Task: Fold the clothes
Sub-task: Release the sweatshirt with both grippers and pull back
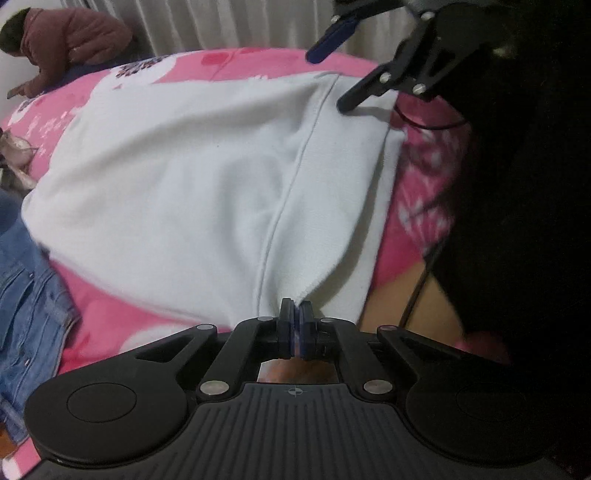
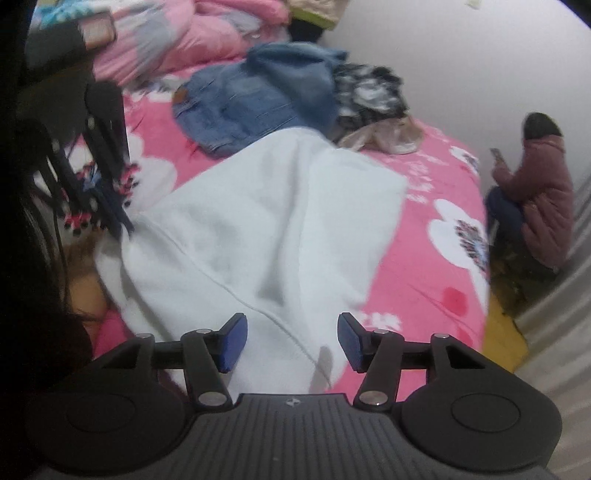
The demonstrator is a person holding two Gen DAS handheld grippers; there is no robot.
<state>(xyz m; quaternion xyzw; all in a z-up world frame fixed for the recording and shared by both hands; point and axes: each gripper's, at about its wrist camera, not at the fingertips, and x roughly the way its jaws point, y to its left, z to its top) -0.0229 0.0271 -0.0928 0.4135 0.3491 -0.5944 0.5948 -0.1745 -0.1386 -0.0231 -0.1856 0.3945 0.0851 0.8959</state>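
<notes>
Pink flowered bedding (image 2: 424, 258) covers the bed, with pale curtains (image 1: 221, 22) behind it; a white garment (image 1: 192, 184) lies spread across the middle, a seam running down it; the left gripper (image 1: 295, 321) has its jaws clenched on the garment's near corner; the right gripper (image 2: 291, 341) hovers over the opposite edge with jaws released, cloth below them but not pinched; a denim jacket (image 2: 251, 103) lies crumpled beyond the garment; a person in a maroon coat (image 2: 543, 199) crouches beside the bed.
</notes>
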